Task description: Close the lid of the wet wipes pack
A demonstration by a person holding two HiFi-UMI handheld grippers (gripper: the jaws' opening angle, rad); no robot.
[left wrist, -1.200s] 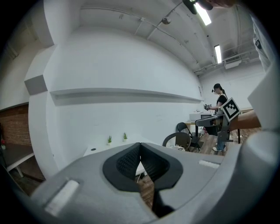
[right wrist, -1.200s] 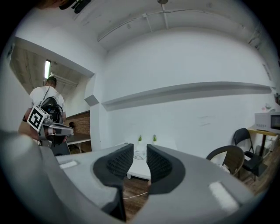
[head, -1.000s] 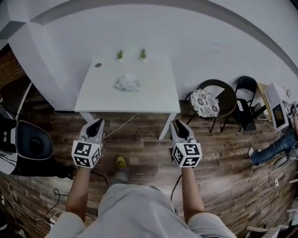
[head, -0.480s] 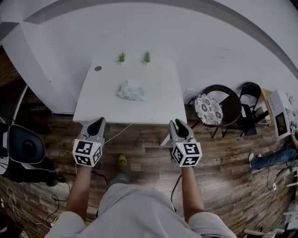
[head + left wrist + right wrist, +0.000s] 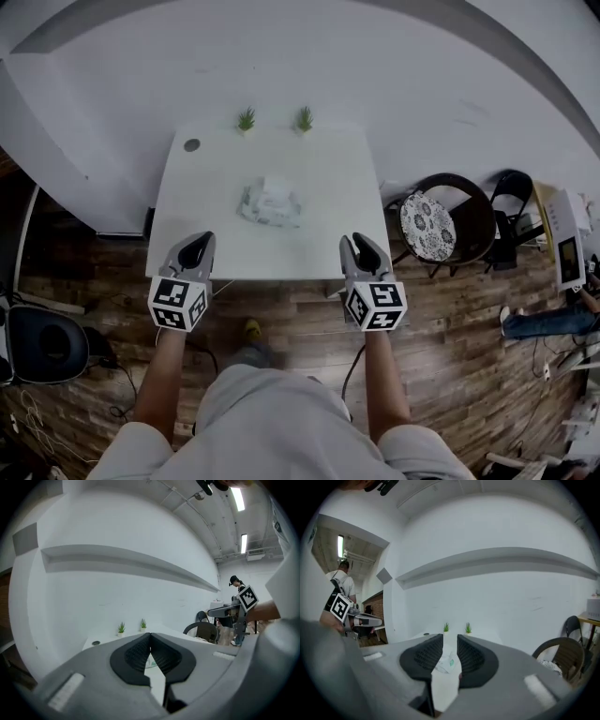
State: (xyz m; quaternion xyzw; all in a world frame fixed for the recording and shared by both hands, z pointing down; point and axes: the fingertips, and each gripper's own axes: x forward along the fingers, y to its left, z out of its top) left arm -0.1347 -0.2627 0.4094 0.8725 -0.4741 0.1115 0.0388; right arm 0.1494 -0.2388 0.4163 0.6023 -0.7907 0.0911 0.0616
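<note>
The wet wipes pack (image 5: 270, 203) lies crumpled in the middle of the white table (image 5: 323, 253), with a white flap showing at its far side. Both grippers hover at the table's near edge, well short of the pack. My left gripper (image 5: 195, 247) is at the near left, its jaws meeting at the tips with nothing held (image 5: 150, 635). My right gripper (image 5: 357, 246) is at the near right, jaws a little apart and empty (image 5: 450, 639). Through that gap the pack (image 5: 446, 663) shows far ahead. A sliver of the pack (image 5: 151, 663) shows under the left jaws.
Two small potted plants (image 5: 247, 120) (image 5: 305, 119) stand at the table's far edge, and a round hole (image 5: 191, 145) is at its far left. A chair with a patterned cushion (image 5: 424, 225) stands right of the table. A white wall lies behind; wood floor below.
The person has stepped toward the table; it now sits lower and nearer in the head view, with both grippers reaching its near edge. Jaw states look unchanged.
</note>
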